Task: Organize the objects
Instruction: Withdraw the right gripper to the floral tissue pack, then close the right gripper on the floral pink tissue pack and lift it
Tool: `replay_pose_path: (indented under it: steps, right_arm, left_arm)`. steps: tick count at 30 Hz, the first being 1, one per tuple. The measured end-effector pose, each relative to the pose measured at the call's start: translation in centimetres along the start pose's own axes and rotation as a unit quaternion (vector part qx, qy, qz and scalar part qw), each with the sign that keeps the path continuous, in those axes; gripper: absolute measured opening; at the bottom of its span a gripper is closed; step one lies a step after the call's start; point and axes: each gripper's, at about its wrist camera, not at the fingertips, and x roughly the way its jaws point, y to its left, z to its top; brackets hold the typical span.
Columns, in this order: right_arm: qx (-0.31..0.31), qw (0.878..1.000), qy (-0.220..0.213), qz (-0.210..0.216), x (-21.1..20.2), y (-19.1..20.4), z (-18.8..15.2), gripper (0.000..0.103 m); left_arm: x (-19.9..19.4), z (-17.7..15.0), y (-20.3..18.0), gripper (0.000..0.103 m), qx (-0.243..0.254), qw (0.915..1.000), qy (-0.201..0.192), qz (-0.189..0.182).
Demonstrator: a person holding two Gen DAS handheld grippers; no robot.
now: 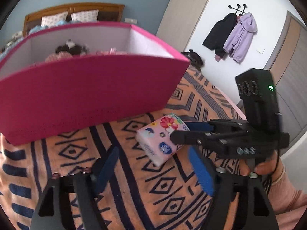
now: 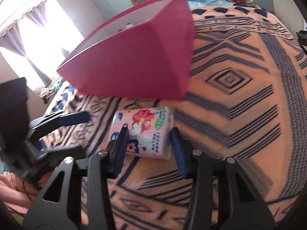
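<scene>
Tissue pack, soft and pillow-shaped, wrapped in glossy pink film printed with a red flower, green dotted leaf and small blue motifs. Lies flat on fleecy peach blanket patterned with navy diamonds and stripes, just in front of the lower corner of pink storage bin, nearer the blanket's right edge as seen from the left wrist. Bin walls stiff, fabric-faced, pale inside; tops of plush toys barely showing above its rim, blurred and mostly hidden. Sits between the blue-padded black fingers of right gripper: right pad against the pack's side, left finger overlapping its printed face and covering part of it. Jaws narrow around the pack, yet cannot tell whether both pads actually press. Left gripper spread wide over bare blanket, holding nothing, with the pack just beyond its fingertips. Hand and pink knitted sleeve partly cut off at the frame's corner behind the right gripper's body. Far side of the pack hidden in both views.
</scene>
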Motion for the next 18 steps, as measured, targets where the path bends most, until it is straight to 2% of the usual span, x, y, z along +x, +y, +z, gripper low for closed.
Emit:
replay_pose_path:
  steps: [3, 7, 11, 14, 15, 17, 18]
  right_arm:
    - [0.000, 1.000, 0.000, 0.020, -0.3, 0.7, -0.6, 0.048]
    - [0.015, 1.000, -0.016, 0.017, -1.0, 0.2, -0.3, 0.048]
    - [0.027, 0.999, -0.019, 0.017, -1.0, -0.3, -0.1, 0.048]
    - [0.025, 0.999, -0.016, 0.020, -0.6, -0.1, -0.3, 0.048]
    - [0.025, 0.999, -0.014, 0.022, -0.6, -0.2, -0.3, 0.047]
    - [0.024, 0.999, -0.008, 0.024, -0.2, -0.1, -0.4, 0.038]
    - [0.023, 0.999, -0.005, 0.024, -0.1, 0.0, -0.4, 0.038]
  left_arm:
    - [0.4, -0.2, 0.1, 0.068, -0.005, 0.9999, 0.012, -0.005]
    - [1.3, -0.2, 0.2, 0.061, -0.014, 0.9994, 0.029, -0.011]
    - [2.2, -0.1, 0.6, 0.050, -0.026, 0.9986, 0.045, -0.008]
    - [2.5, -0.2, 1.0, 0.048, -0.037, 0.9980, 0.049, -0.020]
    - [2.5, -0.1, 1.0, 0.046, -0.036, 0.9980, 0.048, -0.021]
    - [2.5, 0.0, 0.9, 0.041, -0.037, 0.9979, 0.048, -0.025]
    - [2.5, 0.0, 0.9, 0.041, -0.036, 0.9978, 0.049, -0.025]
